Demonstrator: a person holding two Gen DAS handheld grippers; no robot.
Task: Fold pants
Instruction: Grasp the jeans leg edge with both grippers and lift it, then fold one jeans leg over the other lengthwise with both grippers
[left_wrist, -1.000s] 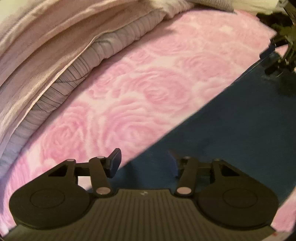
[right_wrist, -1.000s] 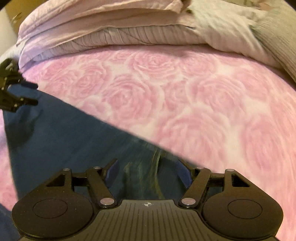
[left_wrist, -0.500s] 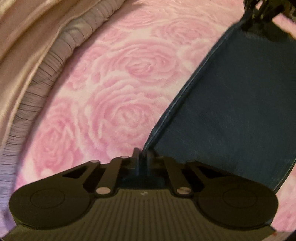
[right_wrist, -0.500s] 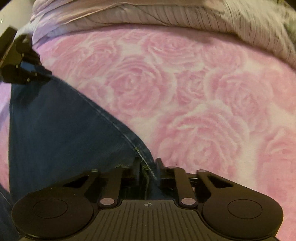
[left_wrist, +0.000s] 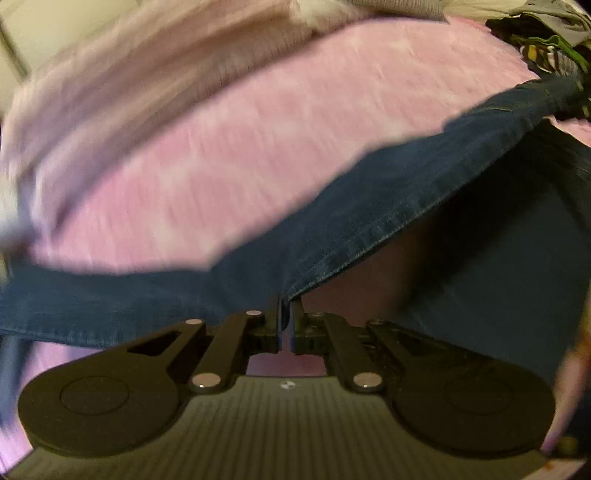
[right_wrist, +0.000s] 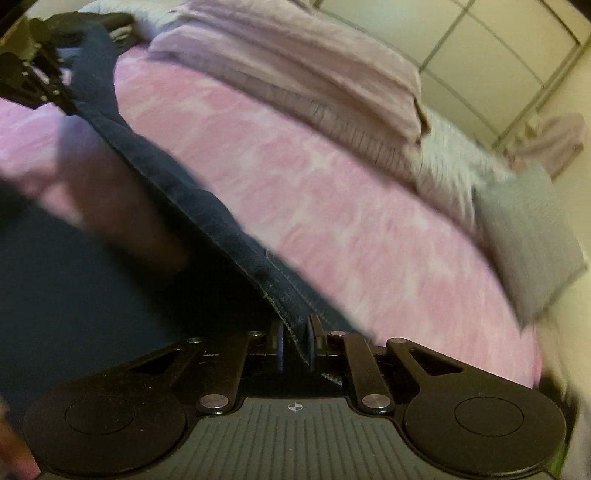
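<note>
1. Above the bed covered with a pink rose-patterned blanket (left_wrist: 229, 155), the dark blue denim pants (left_wrist: 369, 206) hang lifted by one edge, stretched as a band between the two tools, with the rest of the cloth drooping below on the bed.
2. At the bottom of the left wrist view, the left hand-held gripper (left_wrist: 285, 314) has its fingers pressed together on the stitched seam of the pants, pinching it.
3. At the bottom of the right wrist view, the right hand-held gripper (right_wrist: 295, 343) pinches the same hem edge, with the denim running up and left from between its fingers.
4. Each view also shows the other tool as a dark shape at the far end of the band.
5. Behind the pants lies a heap of pale lilac and striped bedding (right_wrist: 314, 70), with a grey knitted cloth (right_wrist: 524, 229) beside it, both well apart from the garment.
6. I judge the task to be early in a fold: the edge is gripped and raised, but no tidy folded stack shows yet.
7. Left to do, as I read it: carry the raised edge over the rest, lay it down, let go, and make any further folds.
8. Both views are blurred, so how many layers are already doubled cannot be told.
</note>
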